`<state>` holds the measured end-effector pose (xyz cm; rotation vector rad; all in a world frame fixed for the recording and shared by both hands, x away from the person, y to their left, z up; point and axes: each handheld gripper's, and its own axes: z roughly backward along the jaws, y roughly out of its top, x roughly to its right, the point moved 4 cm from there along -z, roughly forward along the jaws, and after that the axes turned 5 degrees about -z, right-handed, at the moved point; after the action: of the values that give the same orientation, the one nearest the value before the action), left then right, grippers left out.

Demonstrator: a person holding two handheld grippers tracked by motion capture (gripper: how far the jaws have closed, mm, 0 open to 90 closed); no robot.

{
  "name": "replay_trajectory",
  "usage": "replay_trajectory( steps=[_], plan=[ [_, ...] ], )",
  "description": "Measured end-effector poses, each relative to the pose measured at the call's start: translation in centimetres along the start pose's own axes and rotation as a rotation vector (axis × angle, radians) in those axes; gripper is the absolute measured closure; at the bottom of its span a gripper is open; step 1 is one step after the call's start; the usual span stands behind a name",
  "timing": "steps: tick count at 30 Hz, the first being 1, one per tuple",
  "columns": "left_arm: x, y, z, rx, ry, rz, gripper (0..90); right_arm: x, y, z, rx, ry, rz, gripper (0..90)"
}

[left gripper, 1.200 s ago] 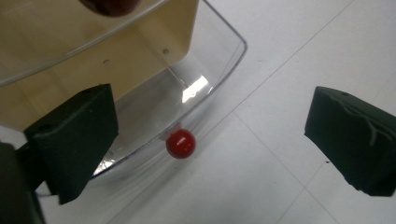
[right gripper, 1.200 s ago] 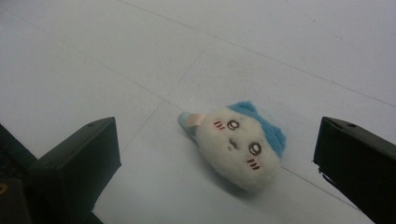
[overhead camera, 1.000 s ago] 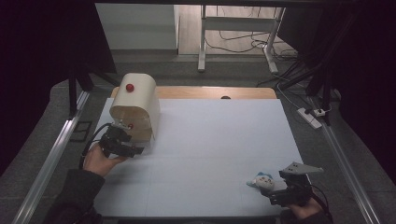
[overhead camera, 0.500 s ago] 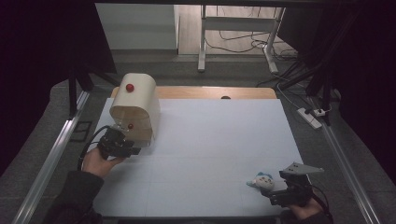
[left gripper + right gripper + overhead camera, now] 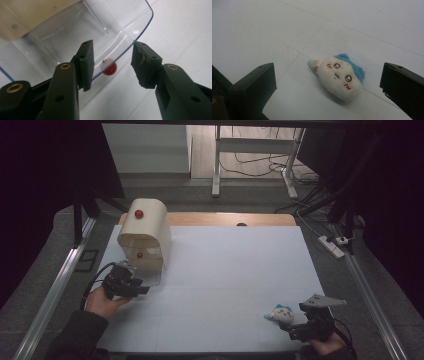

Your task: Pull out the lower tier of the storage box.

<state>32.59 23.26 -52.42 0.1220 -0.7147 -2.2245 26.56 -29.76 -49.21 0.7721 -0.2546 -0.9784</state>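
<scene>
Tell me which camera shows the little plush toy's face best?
The right gripper view: the plush toy lies close between the right gripper and its open jaws, so eyes, pink cheeks and blue tuft are clear. In the high view it is a small pale blob beside that gripper.

jaws: were matte black with brass-ringed screw holes
right gripper: carried a grey three-cornered plate
sleeve: was dark

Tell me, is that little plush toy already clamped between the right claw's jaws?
No, the plush toy lies on the table between the right gripper's wide-open jaws, touching neither.
</scene>
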Motion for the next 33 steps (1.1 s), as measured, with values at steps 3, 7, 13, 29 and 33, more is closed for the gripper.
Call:
replay_trajectory(
  steps=[3, 7, 13, 29, 33],
  plan=[
    [0.2, -0.29, -0.05, -0.003, -0.001, 0.001, 53.4, -0.01, 0.0, 0.0, 0.0, -0.001, 0.003, 0.0],
    [0.51, -0.66, -0.12, -0.004, 0.006, 0.0, 52.8, 0.0, 0.01, 0.02, 0.001, -0.001, 0.002, 0.0],
    [0.64, -0.73, -0.16, 0.006, 0.016, -0.003, 52.0, -0.01, 0.0, 0.01, 0.001, 0.0, 0.004, 0.0],
    [0.9, -0.72, 0.01, 0.056, 0.001, 0.032, 33.4, -0.05, 0.0, -0.01, 0.0, 0.001, 0.006, 0.0],
    [0.99, -0.9, 0.37, 0.084, 0.004, 0.046, 29.9, -0.07, 0.01, -0.03, -0.001, 0.001, 0.007, 0.0]
  ],
)
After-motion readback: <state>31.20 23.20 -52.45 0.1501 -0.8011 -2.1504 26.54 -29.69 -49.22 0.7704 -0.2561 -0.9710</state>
